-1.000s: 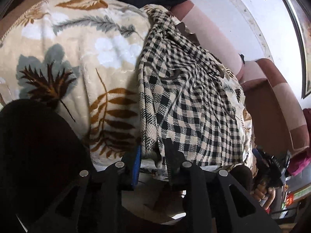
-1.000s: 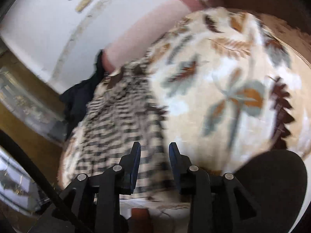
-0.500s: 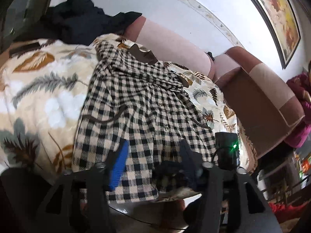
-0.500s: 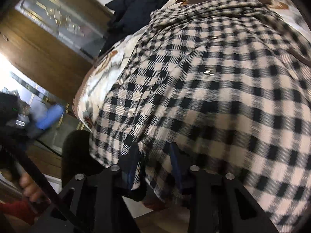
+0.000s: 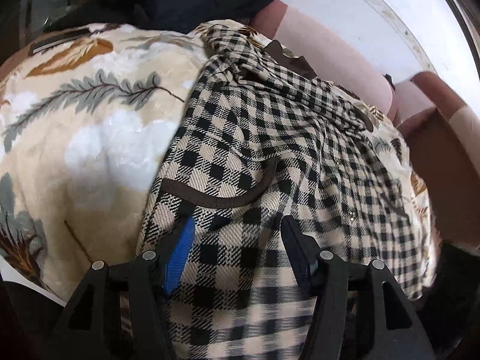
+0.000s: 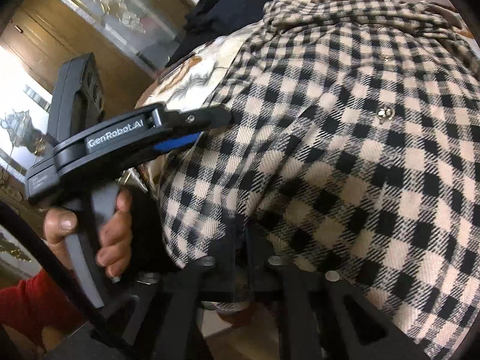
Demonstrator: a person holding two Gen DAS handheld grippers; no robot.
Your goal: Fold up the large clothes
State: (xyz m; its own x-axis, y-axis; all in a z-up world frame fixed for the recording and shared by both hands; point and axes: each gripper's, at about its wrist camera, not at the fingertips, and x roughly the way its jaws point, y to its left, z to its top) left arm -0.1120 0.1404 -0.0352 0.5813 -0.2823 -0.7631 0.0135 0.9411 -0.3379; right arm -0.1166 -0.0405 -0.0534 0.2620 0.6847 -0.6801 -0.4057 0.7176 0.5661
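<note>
A beige-and-black checked shirt [image 5: 270, 150] with brown trim lies spread on a leaf-print blanket [image 5: 90, 120]. My left gripper [image 5: 238, 222] is open and hovers low over the shirt's near hem, with fabric lying between its fingers but not pinched. In the right wrist view the same shirt [image 6: 345, 150] fills the frame, and my right gripper [image 6: 244, 237] is shut on a fold of its lower hem. The left gripper [image 6: 213, 126] reaches in from the left there, its tips at the shirt's side edge, held by a hand [image 6: 114, 225].
The blanket [image 6: 204, 69] covers a pink sofa [image 5: 330, 48] against a white wall. Dark clothes [image 5: 168, 0] are piled at the sofa's far end. A red sleeve [image 6: 30, 303] and a wooden cabinet with glass [image 6: 60, 30] are at the left.
The left gripper let go and opened, then moved back over the shirt's left side. The right gripper swung onto the hem and closed on the fabric.
</note>
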